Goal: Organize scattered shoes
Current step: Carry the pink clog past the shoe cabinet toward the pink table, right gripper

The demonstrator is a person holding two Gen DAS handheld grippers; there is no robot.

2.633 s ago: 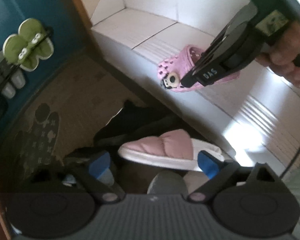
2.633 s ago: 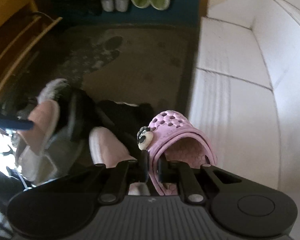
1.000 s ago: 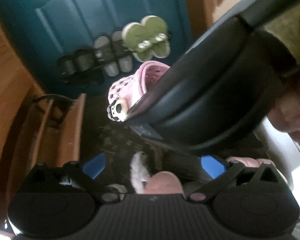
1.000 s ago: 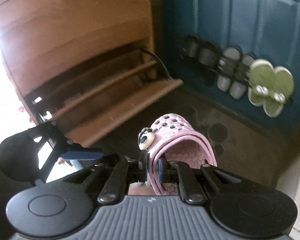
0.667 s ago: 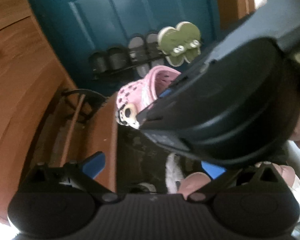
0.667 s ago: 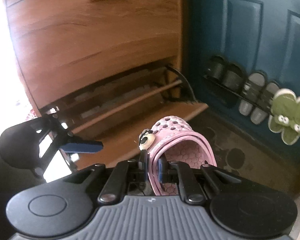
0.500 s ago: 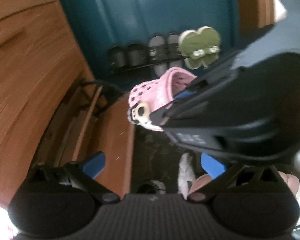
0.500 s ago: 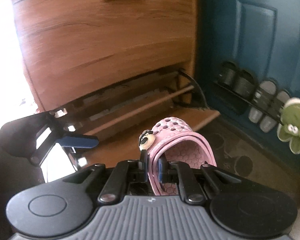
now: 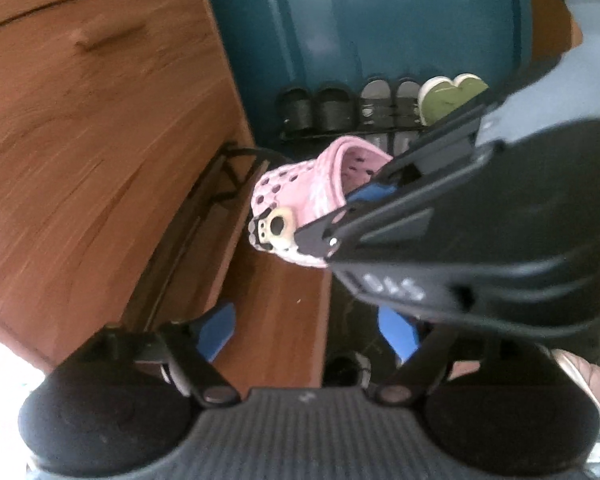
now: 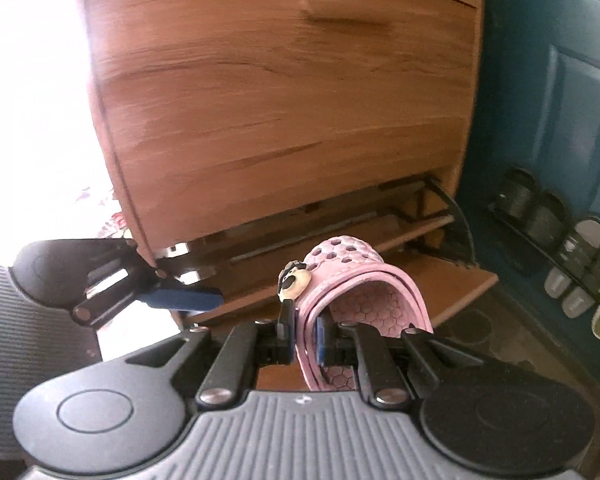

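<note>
Wooden shoe cabinet (image 10: 284, 92) with its bottom flap (image 9: 276, 312) tipped open stands beside a blue door (image 9: 380, 24) that carries a rack of slippers (image 9: 364, 108). Right gripper (image 10: 303, 334) is clamped on the side wall of a pink clog (image 10: 352, 276), held in the air just above the flap. Left gripper (image 9: 308, 330) hangs spread apart and empty beside it.

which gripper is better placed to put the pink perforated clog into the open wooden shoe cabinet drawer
Right. The right gripper is shut on the pink perforated clog, in front of the open wooden shoe cabinet drawer. The left gripper is open and holds nothing.
</note>
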